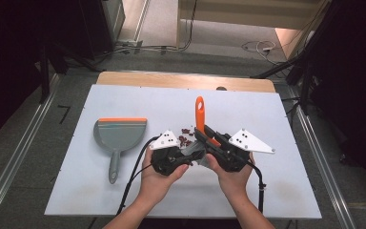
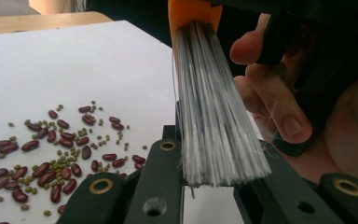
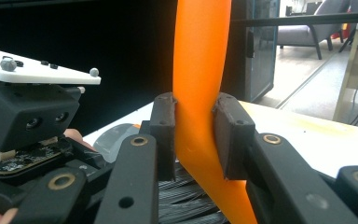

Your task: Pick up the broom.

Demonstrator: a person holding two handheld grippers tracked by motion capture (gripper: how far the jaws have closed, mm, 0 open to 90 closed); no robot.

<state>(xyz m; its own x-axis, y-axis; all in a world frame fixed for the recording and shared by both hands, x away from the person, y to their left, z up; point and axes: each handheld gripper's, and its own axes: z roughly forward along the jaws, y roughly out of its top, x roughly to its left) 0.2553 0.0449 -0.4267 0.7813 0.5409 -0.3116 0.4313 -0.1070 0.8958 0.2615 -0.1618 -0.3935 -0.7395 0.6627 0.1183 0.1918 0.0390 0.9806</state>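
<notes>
Currently you hold the brush (image 1: 200, 125) with both tools, just in front of your hands and right beside the spilled beans (image 1: 186, 138). The right gripper (image 3: 195, 140) has its jaws clamped on the orange handle (image 3: 198, 88), one pad pressing each flat side, handle running up between them. The left gripper (image 2: 210, 164) has its jaws closed on the tips of the pale bristles (image 2: 216, 121); the tuft fans out and fills the gap between them.

Handling notes, as judgement: the brush looks light, moulded plastic with a stiff, slightly curved handle. Smooth plastic may slip or twist if you squeeze only its narrow edges, so keep the pads on the broad faces, as they sit now, and low on the handle near the bristle block for control. The bristles are soft and springy; they give no firm hold and will splay or take a set if pinched hard. Treat the left grip as steadying only, not as a carrying point.

The beans lie loose on the white board (image 1: 124, 95), red ones mixed with small green ones, just to the left of the brush. They are small, hard and will roll readily, so sweep with light pressure.

The dustpan (image 1: 119, 138) lies flat well to the left of the brush, orange lip away from you, handle toward you. It looks light and may slide when pushed against.
</notes>
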